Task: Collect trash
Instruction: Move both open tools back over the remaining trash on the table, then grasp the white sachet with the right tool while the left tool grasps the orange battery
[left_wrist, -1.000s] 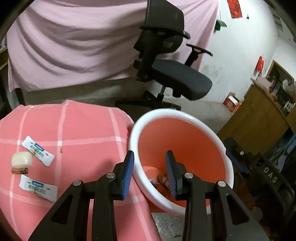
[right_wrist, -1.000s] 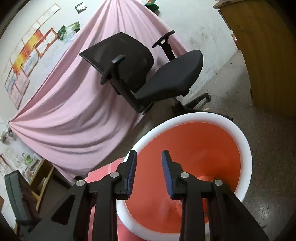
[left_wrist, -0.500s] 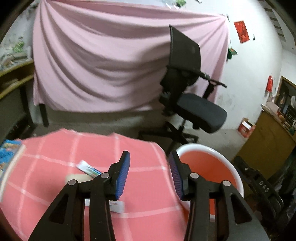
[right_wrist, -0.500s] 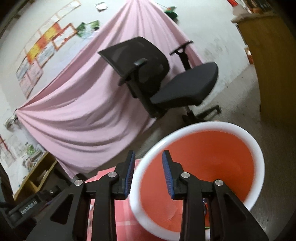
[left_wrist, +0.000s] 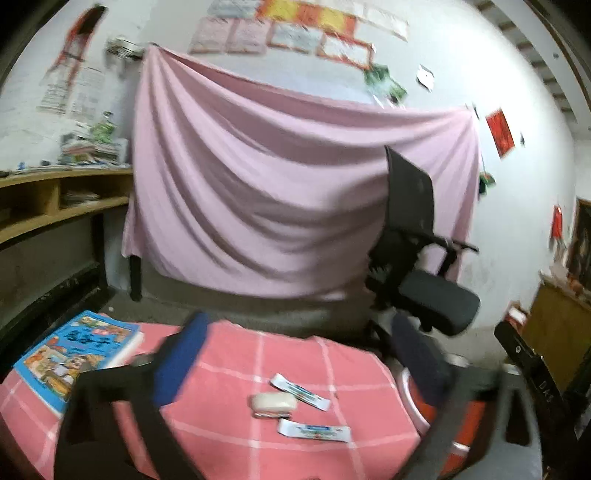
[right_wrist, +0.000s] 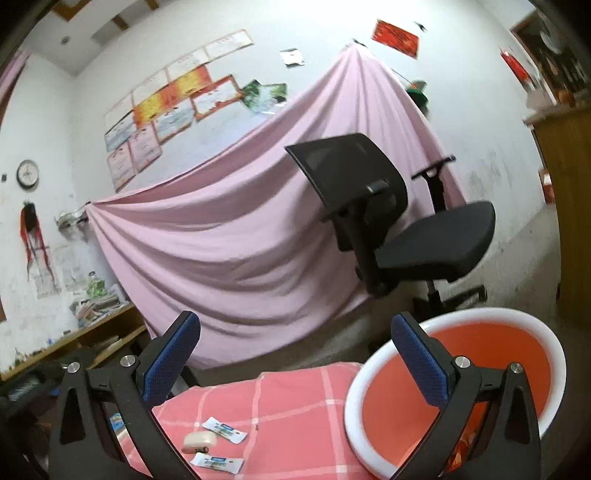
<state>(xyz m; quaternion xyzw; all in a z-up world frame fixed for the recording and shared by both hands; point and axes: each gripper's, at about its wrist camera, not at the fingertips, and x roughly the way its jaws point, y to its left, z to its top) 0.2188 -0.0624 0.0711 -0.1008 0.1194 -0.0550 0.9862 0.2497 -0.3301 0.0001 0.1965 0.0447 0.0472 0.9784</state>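
Two white-and-blue wrappers (left_wrist: 300, 391) (left_wrist: 314, 432) lie on the pink checked tablecloth (left_wrist: 236, 435), with a white lump (left_wrist: 274, 401) and a small brown piece (left_wrist: 264, 415) between them. The right wrist view shows the same wrappers (right_wrist: 225, 434) (right_wrist: 218, 461) and lump (right_wrist: 201, 439). An orange basin with a white rim (right_wrist: 498, 369) stands to the right of the table, and its wall (left_wrist: 430, 408) peeks out behind a finger in the left wrist view. My left gripper (left_wrist: 295, 356) hangs blurred above the table, jaws opening, nothing between them. My right gripper (right_wrist: 295, 352) is likewise opening and empty, beside the basin.
A blue picture book (left_wrist: 77, 354) lies at the table's left end. A black office chair (right_wrist: 406, 236) stands behind the basin before a pink sheet (left_wrist: 277, 192). Wooden shelves (left_wrist: 55, 199) run along the left wall, and a wooden cabinet (left_wrist: 557, 325) stands at the right.
Both grippers rose and swung left, away from the basin toward the table. Both sets of jaws went from narrow to wide. The wrappers and the book came into the left wrist view.
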